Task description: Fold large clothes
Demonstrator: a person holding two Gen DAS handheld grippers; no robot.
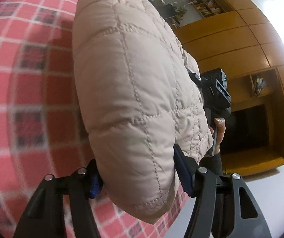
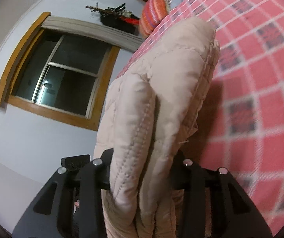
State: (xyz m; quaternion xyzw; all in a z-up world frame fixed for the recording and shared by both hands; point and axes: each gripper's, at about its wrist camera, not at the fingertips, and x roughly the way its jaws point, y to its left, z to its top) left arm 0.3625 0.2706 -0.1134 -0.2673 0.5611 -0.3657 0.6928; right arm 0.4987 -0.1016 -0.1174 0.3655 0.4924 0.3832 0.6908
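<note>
While the red checked bedspread (image 1: 29, 75) fills the background, I see the beige quilted jacket (image 1: 134, 91) bunched above it, my left gripper (image 1: 142, 170) clamped on one thick fold and my right gripper (image 2: 142, 170) clamped on another, a striped orange pillow (image 2: 153, 13) beyond.

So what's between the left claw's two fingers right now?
A thick fold of the beige quilted jacket fills the left claw, pinched between both blue pads. The left wrist view shows it.
</note>
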